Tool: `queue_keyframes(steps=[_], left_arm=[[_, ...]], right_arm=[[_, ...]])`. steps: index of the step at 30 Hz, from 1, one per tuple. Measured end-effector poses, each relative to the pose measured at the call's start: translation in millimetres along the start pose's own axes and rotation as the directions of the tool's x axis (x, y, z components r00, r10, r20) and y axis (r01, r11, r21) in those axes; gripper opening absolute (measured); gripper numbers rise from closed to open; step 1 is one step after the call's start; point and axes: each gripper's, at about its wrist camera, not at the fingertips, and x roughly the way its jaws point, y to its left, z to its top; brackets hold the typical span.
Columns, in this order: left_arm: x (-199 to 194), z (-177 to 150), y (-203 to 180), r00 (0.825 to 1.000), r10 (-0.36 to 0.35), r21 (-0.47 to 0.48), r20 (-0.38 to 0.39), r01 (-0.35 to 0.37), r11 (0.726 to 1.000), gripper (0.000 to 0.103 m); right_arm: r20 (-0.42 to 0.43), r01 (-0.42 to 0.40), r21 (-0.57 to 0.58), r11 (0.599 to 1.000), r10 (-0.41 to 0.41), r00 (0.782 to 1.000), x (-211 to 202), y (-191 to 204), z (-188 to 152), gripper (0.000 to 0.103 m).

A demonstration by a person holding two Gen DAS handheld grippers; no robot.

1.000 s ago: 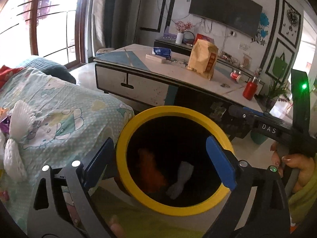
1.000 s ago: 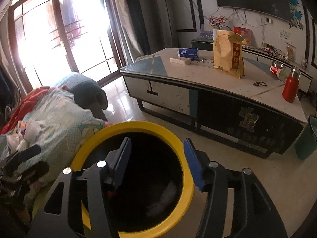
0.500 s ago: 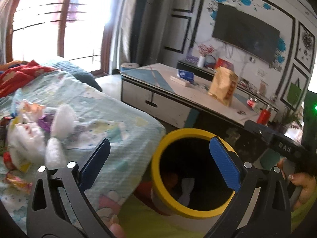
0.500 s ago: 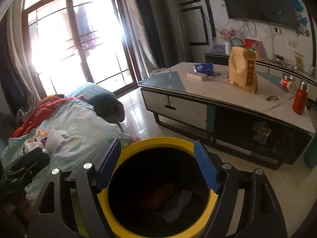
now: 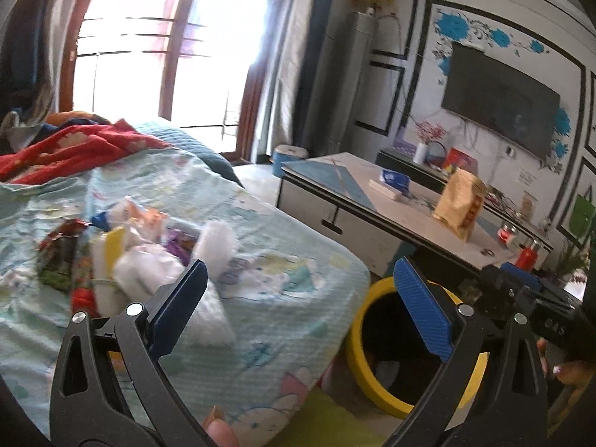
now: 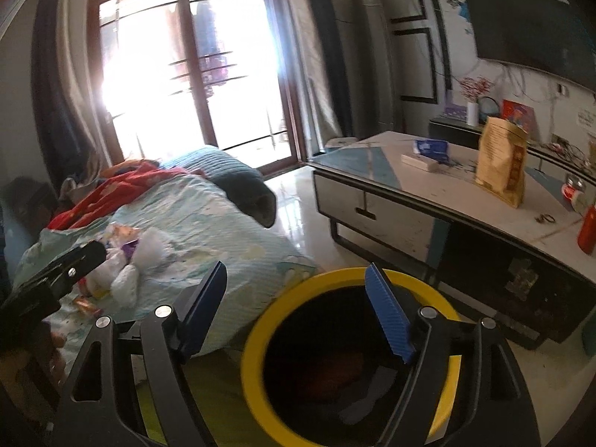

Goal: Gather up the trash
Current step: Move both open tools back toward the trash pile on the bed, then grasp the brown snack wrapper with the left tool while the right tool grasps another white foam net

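Observation:
A pile of trash, white crumpled tissues and coloured wrappers, lies on the pale blue bedspread; it also shows in the right wrist view. A black bin with a yellow rim stands on the floor beside the bed, with orange and white scraps inside; it also shows in the left wrist view. My left gripper is open and empty over the bed's edge, facing the pile. My right gripper is open and empty above the bin's rim.
A long low table with a yellow paper bag, a red bottle and small boxes stands across the tiled floor. A red blanket and a dark pillow lie on the bed. Glass doors are behind.
Both grippers have lifted and turned left, away from the bin toward the bed. The trash pile has come into the left wrist view; the bin now sits lower right.

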Motion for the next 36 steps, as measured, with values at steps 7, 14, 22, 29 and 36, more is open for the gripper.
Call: queue_keyframes(steps=[7,14,22,29,36], left_arm=[[-11.4,3.4,22.6,0.998,0.053,-0.029,0.024,-0.052,0.998,0.092],[-23.2,9.0,49.2,0.993,0.110,-0.068,0.043,-0.107,0.992,0.092],[-36.0,15.5,81.8,0.981,0.186,-0.116,0.059,-0.178,0.977,0.092],[-39.7,17.4,107.1,0.972,0.226,-0.160,0.061,-0.214,0.964,0.092],[-38.0,16.1,134.4,0.961,0.270,-0.193,0.050,-0.256,0.947,0.092]], right_arm=[[-0.010,-0.075,-0.069,0.995,0.074,0.997,2.2,39.5,2.9,0.074],[-0.032,-0.145,-0.116,0.983,0.142,0.989,8.9,76.3,5.6,0.075],[-0.056,-0.204,-0.155,0.966,0.198,0.979,19.6,113.9,4.5,0.075],[-0.089,-0.260,-0.162,0.952,0.248,0.965,33.9,143.8,5.2,0.075],[-0.131,-0.293,-0.199,0.935,0.271,0.954,48.4,172.6,0.1,0.075]])
